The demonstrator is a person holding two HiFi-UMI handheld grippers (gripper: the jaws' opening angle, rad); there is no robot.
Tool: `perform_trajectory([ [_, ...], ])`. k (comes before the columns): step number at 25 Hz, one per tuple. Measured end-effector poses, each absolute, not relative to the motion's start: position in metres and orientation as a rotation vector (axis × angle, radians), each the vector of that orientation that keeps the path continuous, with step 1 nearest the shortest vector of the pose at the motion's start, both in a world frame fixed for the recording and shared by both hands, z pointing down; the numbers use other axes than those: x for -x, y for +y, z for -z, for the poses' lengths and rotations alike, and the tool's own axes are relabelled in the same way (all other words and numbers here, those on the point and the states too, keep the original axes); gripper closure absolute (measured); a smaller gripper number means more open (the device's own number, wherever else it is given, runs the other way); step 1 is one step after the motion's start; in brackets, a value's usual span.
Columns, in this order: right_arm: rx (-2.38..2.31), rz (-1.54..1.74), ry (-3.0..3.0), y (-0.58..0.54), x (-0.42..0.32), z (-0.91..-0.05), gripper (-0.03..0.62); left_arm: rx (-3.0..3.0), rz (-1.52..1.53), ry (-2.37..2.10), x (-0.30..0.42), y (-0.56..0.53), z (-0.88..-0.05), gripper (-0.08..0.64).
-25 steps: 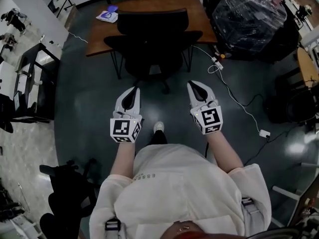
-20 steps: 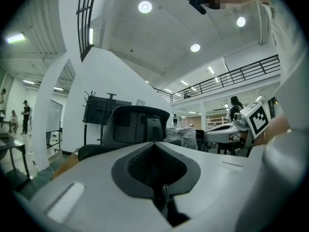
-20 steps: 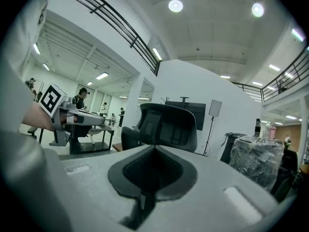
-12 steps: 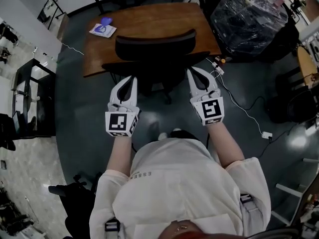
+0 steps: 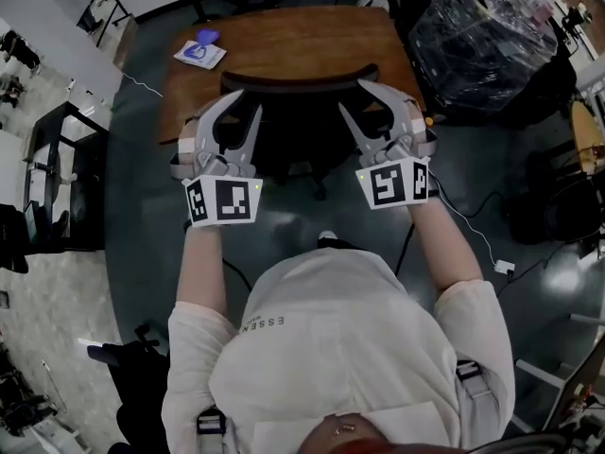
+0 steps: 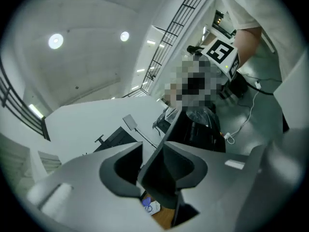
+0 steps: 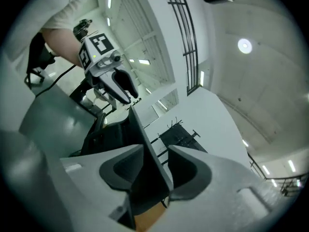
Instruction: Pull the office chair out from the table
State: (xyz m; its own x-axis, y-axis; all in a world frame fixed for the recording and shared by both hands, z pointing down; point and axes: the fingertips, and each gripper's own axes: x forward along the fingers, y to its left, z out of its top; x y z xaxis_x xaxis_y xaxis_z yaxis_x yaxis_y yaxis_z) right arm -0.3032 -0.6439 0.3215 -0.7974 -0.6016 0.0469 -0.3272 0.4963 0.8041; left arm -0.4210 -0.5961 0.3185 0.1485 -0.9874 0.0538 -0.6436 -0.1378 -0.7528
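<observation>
A black office chair point(image 5: 301, 81) stands pushed in at the brown wooden table point(image 5: 284, 36). My left gripper point(image 5: 241, 104) is at the left end of the chair's backrest top and my right gripper point(image 5: 357, 98) is at the right end. Both point level and both sets of jaws are opening. In the left gripper view the backrest's dark edge point(image 6: 169, 175) lies between the jaws of the left gripper point(image 6: 150, 167). In the right gripper view the backrest point(image 7: 144, 178) runs between the jaws of the right gripper point(image 7: 155, 170), with a gap beside it. The pads do not press on it.
A blue and white item point(image 5: 199, 51) lies on the table's far left corner. A bulky load wrapped in black film point(image 5: 482, 36) stands to the right. Cables and a power strip point(image 5: 502, 267) lie on the floor at the right. A black rack point(image 5: 57, 159) is at the left.
Both grippers have moved forward and up from in front of the person to the chair's backrest, have rolled, and their jaws have gone from shut to apart around the backrest edge.
</observation>
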Motion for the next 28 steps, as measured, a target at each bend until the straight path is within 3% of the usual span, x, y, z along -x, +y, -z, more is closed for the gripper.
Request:
perform_trajectory([
  [3, -0.698, 1.257, -2.34, -0.655, 0.315, -0.328, 0.376, 1.843, 0.889, 1.495, 0.421, -0.609, -0.321, 0.295],
  [8, -0.542, 1.337, -2.225, -0.67, 0.33, -0.346, 0.345, 1.789, 1.093, 1.368, 0.424, -0.627, -0.332, 0.261],
  [12, -0.327, 1.366, -2.139, -0.672, 0.342, -0.357, 0.347, 1.755, 1.264, 1.258, 0.421, -0.646, -0.346, 0.262],
  [16, -0.195, 1.31, -2.106, -0.675, 0.35, -0.367, 0.35, 1.797, 1.293, 1.24, 0.42, -0.654, -0.354, 0.315],
  [20, -0.137, 1.323, -2.027, -0.678, 0.351, -0.376, 0.542, 1.81, 1.355, 1.211, 0.423, -0.657, -0.362, 0.392],
  [28, -0.158, 1.348, -1.989, -0.672, 0.349, -0.375, 0.554, 1.744, 1.344, 1.157, 0.422, -0.649, -0.361, 0.419],
])
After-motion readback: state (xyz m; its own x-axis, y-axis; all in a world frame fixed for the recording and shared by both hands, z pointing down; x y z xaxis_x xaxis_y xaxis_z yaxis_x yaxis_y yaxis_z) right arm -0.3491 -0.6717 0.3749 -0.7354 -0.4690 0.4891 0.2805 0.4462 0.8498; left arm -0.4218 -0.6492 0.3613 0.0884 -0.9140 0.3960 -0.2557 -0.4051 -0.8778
